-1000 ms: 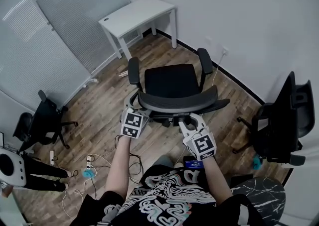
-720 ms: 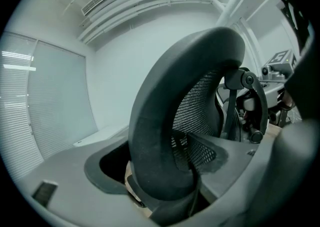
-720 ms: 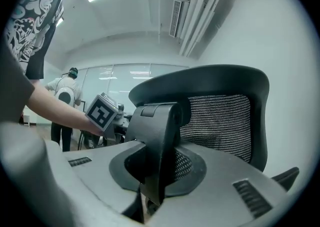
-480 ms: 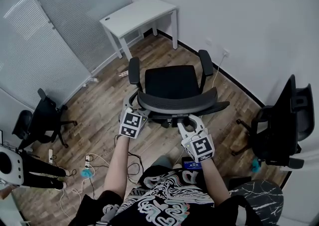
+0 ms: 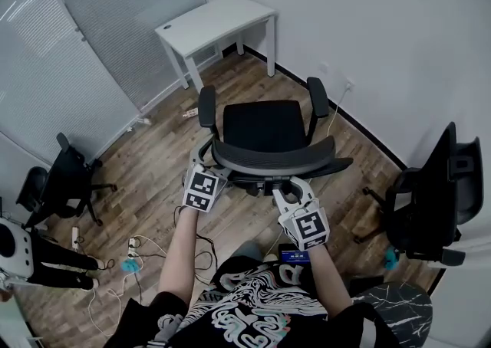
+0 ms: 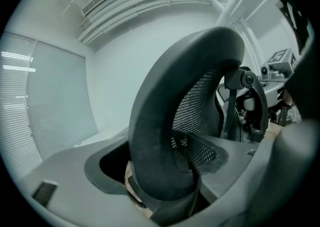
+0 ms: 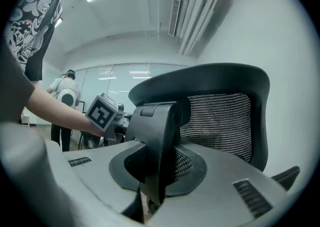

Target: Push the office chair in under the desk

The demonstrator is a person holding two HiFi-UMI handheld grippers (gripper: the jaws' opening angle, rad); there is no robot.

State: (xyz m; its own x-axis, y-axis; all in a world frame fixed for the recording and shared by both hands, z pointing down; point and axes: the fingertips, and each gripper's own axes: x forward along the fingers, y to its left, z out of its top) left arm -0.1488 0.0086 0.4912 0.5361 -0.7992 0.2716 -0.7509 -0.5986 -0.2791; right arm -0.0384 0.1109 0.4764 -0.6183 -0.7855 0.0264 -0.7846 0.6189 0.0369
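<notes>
Top-down look at a black office chair (image 5: 265, 126) standing mid-room on a wood floor (image 5: 161, 155), seat facing 12 o'clock, well apart from the white desk (image 5: 215, 21) at 11 o'clock near the wall. Mesh backrest (image 5: 272, 157) on the 6 o'clock side, nearest the wearer. Left gripper (image 5: 201, 170) clamped on the backrest's left rim. Right gripper (image 5: 290, 188) closed tight on the upright support (image 7: 157, 141) behind the backrest. Another chair (image 5: 437, 193) at 3 o'clock.

Step in hand, by the look of it: grip secured, push not yet made. Next move likely: rolling the chair toward 11 o'clock, steering with both grips to line the seat up between the desk legs.
</notes>
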